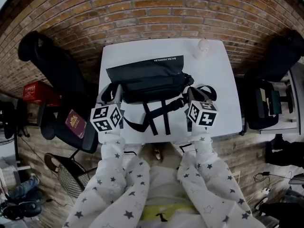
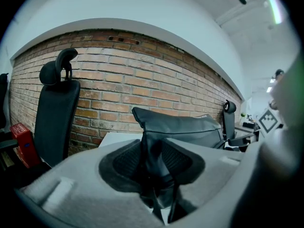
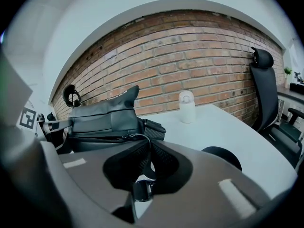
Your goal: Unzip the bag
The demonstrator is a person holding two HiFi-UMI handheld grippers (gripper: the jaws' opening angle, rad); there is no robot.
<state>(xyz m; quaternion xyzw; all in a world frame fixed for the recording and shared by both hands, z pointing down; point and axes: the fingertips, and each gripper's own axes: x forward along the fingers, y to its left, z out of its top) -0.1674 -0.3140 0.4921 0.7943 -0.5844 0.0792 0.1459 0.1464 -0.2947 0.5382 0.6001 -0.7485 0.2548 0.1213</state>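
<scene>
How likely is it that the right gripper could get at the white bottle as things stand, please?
Probably yes, once freed: the right gripper is clamped on the strap of the bag, but the white bottle stands in the open beyond the bag's end, with only bare table before it.

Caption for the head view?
Left hand-held gripper and right hand-held gripper grip opposite ends of the black bag on a white table.

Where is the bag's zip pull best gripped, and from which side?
Pinch the cord loop near its free end, from the bag's right end: it trails off the zip to that side, clear of the fabric. The right tongs seem to hold it.
</scene>
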